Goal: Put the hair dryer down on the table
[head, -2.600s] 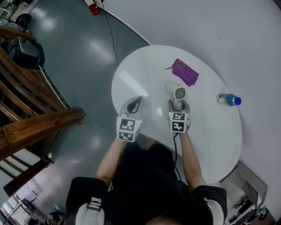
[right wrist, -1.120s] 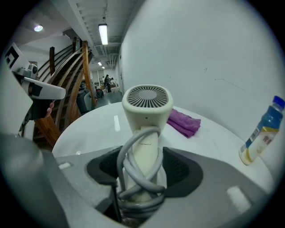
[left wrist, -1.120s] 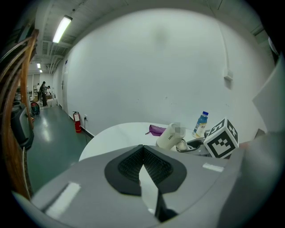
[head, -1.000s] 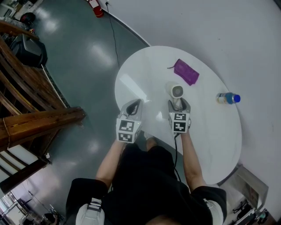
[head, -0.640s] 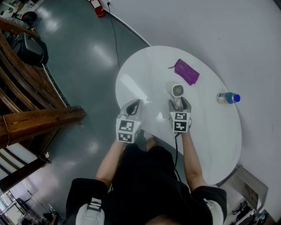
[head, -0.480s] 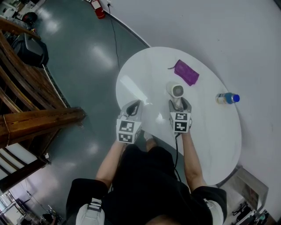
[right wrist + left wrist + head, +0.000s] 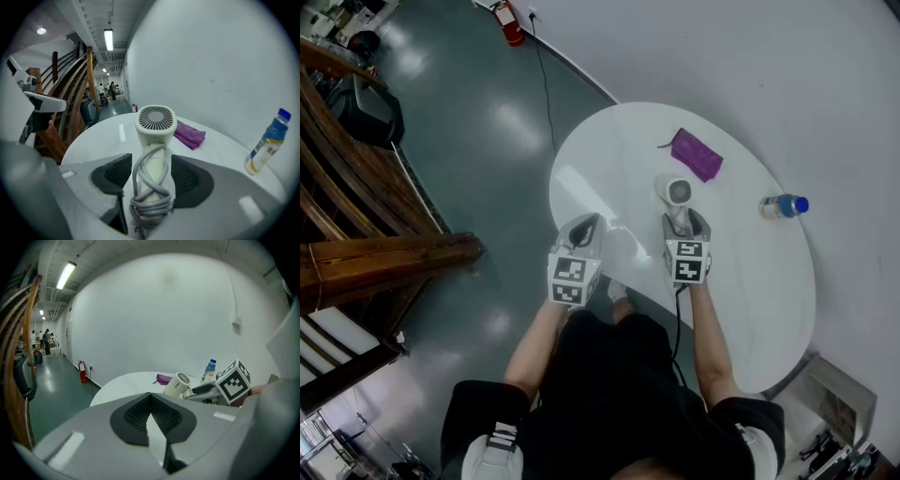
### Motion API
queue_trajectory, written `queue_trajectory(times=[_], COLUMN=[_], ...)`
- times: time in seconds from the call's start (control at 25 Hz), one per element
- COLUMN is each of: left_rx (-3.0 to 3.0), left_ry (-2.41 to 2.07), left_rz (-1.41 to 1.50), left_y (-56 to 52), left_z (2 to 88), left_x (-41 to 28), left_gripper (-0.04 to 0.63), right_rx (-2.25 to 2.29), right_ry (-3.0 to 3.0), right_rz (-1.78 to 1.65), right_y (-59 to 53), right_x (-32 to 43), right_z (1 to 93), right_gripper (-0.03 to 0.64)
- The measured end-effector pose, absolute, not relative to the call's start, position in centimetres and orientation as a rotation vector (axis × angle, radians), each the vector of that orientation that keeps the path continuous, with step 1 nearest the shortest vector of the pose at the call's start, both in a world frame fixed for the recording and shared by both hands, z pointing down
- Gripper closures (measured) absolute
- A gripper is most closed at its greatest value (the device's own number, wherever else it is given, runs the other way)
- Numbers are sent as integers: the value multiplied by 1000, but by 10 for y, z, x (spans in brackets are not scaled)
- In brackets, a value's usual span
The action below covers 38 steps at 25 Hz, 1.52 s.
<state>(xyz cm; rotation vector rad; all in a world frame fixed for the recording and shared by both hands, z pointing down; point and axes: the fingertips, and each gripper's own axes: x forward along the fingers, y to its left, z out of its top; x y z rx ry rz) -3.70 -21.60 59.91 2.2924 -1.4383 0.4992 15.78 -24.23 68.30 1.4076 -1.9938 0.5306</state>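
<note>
My right gripper (image 7: 684, 221) is shut on the handle of the cream hair dryer (image 7: 678, 192), whose grey cord is wound round that handle. In the right gripper view the hair dryer (image 7: 155, 123) stands upright between the dark pads, its round grille facing the camera, above the white round table (image 7: 110, 136). The left gripper (image 7: 586, 226) hovers over the table's near left edge (image 7: 567, 220), shut and holding nothing. In the left gripper view its pads (image 7: 140, 414) meet at the top, and the hair dryer (image 7: 177, 384) shows beyond them to the right.
A purple cloth (image 7: 696, 154) lies on the table beyond the hair dryer. A drink bottle with a blue cap (image 7: 783, 205) lies at the right. A wooden staircase (image 7: 375, 248) fills the left, and a red fire extinguisher (image 7: 511, 21) stands by the wall.
The hair dryer has turned in my right gripper: earlier its barrel pointed right, now its round end faces up at the head camera. Both grippers have barely shifted.
</note>
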Motion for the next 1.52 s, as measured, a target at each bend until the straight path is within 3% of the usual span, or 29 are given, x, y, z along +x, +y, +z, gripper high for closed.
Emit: queue_trajectory(times=[0.72, 1.52], left_rx=[2428, 2639], left_ry=[-1401, -1280], left_rz=[489, 405], left_y=[-190, -153], left_z=[549, 476], left_x=[-33, -21], left_gripper=[591, 591], right_rx=[1577, 1876], right_ry=[-2053, -2117], right_rz=[532, 340], right_y=[-209, -137], right_x=[159, 150], right_z=[619, 505], right_gripper=[370, 505])
